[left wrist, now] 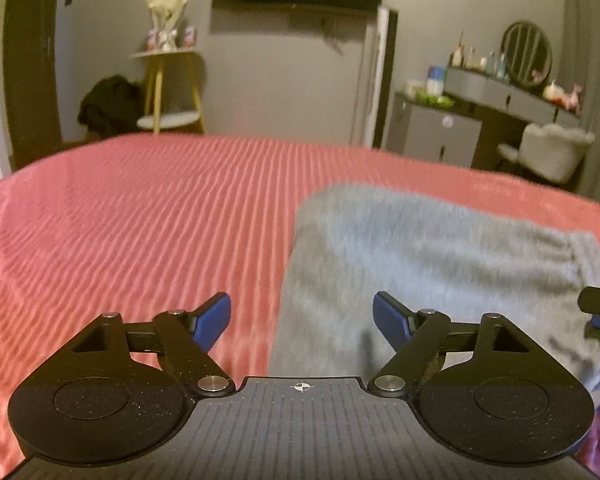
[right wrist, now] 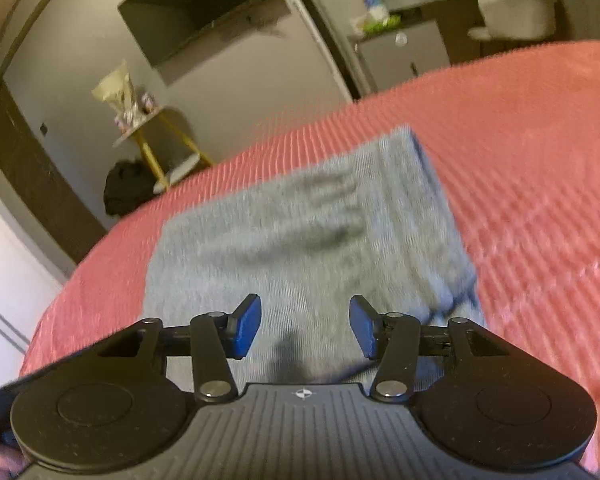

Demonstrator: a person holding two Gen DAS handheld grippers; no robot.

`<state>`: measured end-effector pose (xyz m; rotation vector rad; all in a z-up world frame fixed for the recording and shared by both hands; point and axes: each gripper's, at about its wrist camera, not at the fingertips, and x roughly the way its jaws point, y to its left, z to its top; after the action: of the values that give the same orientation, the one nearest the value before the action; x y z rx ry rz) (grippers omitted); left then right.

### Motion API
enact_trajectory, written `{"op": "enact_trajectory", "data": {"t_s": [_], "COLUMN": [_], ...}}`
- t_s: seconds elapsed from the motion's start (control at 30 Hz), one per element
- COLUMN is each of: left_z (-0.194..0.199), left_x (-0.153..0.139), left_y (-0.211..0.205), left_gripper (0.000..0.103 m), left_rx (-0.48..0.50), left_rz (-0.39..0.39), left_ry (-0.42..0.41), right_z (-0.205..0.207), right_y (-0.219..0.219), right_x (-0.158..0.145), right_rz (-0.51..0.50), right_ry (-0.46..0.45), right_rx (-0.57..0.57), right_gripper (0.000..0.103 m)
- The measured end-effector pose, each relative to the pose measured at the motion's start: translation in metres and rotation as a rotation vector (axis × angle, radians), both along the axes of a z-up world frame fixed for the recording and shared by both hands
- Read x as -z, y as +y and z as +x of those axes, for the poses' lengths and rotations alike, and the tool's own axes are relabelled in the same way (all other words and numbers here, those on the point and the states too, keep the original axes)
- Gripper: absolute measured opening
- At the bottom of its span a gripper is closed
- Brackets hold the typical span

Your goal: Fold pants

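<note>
Right wrist view: grey pants [right wrist: 300, 236] lie on the bed's pink ribbed bedspread [right wrist: 540, 160], already folded into a compact block, ribbed cuff or waistband end toward the far right corner. The frame is motion-blurred, so the layering at the edges cannot be read. Right claw [right wrist: 305, 326] is spread apart, empty, hovering over the near edge of the fabric; contact with the cloth cannot be confirmed. Left wrist view: pants [left wrist: 420, 260] sit to the right of centre; left claw [left wrist: 302, 322] also released, nothing between its blue pads [left wrist: 214, 322], straddling the left edge of the block. Part of the other tool shows at the far right edge of this view.

Risks, as judged:
- Pads closing on the top layer only; the lift would then peel the fold open.
- Left claw pinching bedspread along with cloth, since one pad hangs over bare bedspread.
- Uneven pull between the two sides skewing the block.
- Soft knit sagging between grips, leaving a crooked crease.
</note>
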<state>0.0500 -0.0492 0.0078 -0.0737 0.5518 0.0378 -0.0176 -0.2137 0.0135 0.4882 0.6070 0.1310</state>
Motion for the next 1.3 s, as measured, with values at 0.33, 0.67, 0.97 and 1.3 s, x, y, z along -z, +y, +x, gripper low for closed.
{"op": "enact_trajectory", "data": {"t_s": [0.33, 0.67, 0.97, 1.3], "left_z": [0.086, 0.101, 0.069, -0.011], "left_x": [0.007, 0.027, 0.008, 0.029], "left_y": [-0.025, -0.016, 0.016, 0.053], "left_gripper": [0.084, 0.089, 0.084, 0.085], "left_rx": [0.091, 0.035, 0.018, -0.061], "left_rz": [0.079, -0.006, -0.174, -0.506], "left_ry": [0.085, 0.125, 0.228, 0.357], "right_z": [0.049, 0.046, 0.026, -0.035], "right_y": [0.006, 0.002, -0.022, -0.072], "right_x": [-0.002, 0.001, -0.008, 0.023], "right_rz": [-0.186, -0.206, 0.0, 0.513], "right_ry": [-0.004, -0.018, 0.036, 0.244], "right_rx": [0.053, 0.024, 0.084, 0.147], "right_gripper": [0.048, 0.045, 0.048, 0.077]}}
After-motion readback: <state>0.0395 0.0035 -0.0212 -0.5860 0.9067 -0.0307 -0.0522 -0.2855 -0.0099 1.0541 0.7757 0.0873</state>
